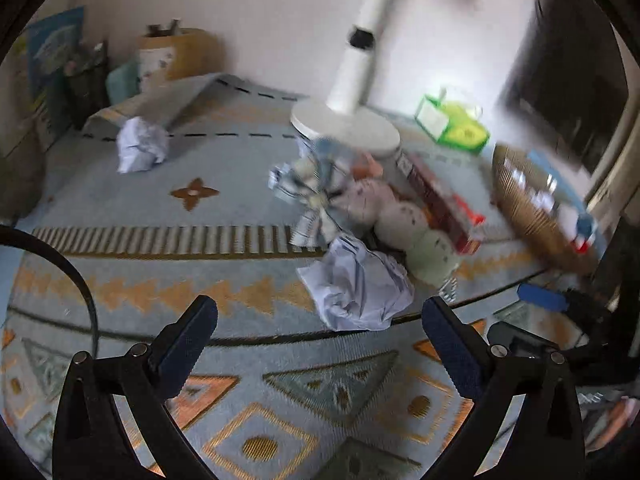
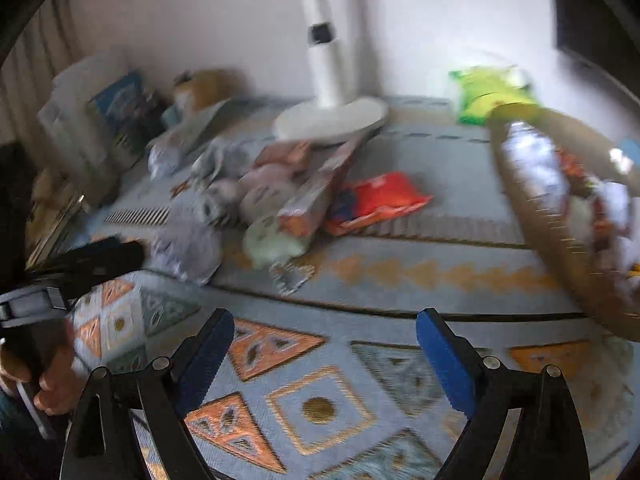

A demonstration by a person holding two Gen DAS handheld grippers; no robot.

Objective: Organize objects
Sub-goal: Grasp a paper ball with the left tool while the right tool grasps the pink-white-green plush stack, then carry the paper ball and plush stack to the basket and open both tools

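A pile of clutter lies on a patterned blue and orange rug (image 1: pixel 224 208). It includes a crumpled white paper (image 1: pixel 356 288), a crinkled wrapper (image 1: pixel 316 192), pastel round soft items (image 1: pixel 400 220) and a red-brown box (image 1: pixel 444 204). My left gripper (image 1: pixel 320 312) is open just short of the near paper, with nothing between its fingers. A second paper ball (image 1: pixel 140 148) lies far left. My right gripper (image 2: pixel 325 322) is open and empty over bare rug. An orange packet (image 2: pixel 376 200) lies ahead of it. At the right, a tilted woven basket (image 2: pixel 532 216) holds several items.
A white lamp base (image 1: pixel 348 124) stands behind the pile, with a green tissue pack (image 1: pixel 456 124) to its right. Boxes, books and a tan container (image 1: pixel 180 56) line the far left wall. A person's hand (image 2: pixel 52 388) holds the left gripper's handle.
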